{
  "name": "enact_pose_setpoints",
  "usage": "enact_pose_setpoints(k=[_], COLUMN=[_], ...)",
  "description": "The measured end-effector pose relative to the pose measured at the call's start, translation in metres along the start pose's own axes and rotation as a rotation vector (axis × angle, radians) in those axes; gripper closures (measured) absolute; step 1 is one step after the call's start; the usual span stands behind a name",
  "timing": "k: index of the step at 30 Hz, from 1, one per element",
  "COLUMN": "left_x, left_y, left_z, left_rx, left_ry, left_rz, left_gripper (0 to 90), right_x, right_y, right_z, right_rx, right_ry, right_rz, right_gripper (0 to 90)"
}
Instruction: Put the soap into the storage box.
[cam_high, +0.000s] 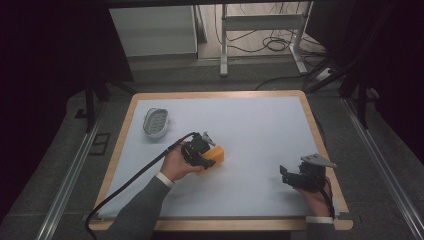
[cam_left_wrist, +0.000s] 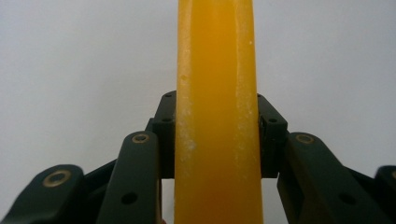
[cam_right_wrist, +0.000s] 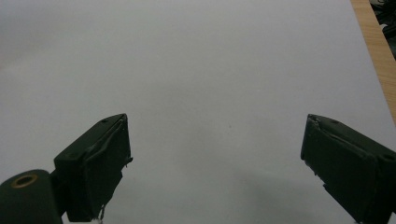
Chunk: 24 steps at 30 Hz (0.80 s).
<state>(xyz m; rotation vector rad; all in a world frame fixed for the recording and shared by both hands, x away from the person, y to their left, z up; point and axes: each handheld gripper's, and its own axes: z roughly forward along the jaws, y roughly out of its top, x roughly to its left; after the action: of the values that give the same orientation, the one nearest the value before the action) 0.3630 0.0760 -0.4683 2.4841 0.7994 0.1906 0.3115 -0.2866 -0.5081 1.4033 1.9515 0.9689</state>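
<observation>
L gripper (cam_high: 206, 156) fingers (cam_left_wrist: 164, 135) pinched the orange block (cam_left_wrist: 215, 112) from both sides; block's long axis ran straight out ahead btw them, on edge. Block sat mid-desk (cam_high: 260, 125), L hand on it. R gripper (cam_high: 295, 176) fingers spread, nothing btw them, well apart near the desk's right edge. White sheet over wood desk; oval mesh dish (cam_high: 155, 121) far left. Dark room, cables on floor behind.
</observation>
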Motion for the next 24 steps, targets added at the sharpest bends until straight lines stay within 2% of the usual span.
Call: enact_pose_setpoints(k=[5,10,19,24], left_x=[0.005,0.008,0.015,0.022], left_y=[-0.001,-0.003,-0.006,-0.008], left_z=[-0.008,-0.015,-0.026,-0.032], left_rx=[-0.017,-0.047,-0.061,-0.088], left_ry=[0.018,-0.010,0.013,0.040], left_rz=[-0.014,-0.036,-0.052,-0.074], left_gripper=[60.7,60.6,60.7,60.7], right_x=[0.000,0.000,0.000,-0.001], right_y=[0.000,0.000,-0.001,-0.001], right_z=[0.000,0.000,0.001,0.001], right_rx=[0.003,0.003,0.008,0.007], right_ry=[-0.002,-0.004,-0.008,-0.008], right_rz=[-0.004,-0.002,-0.002,0.000], right_gripper=[8.4,8.4,8.4,8.4])
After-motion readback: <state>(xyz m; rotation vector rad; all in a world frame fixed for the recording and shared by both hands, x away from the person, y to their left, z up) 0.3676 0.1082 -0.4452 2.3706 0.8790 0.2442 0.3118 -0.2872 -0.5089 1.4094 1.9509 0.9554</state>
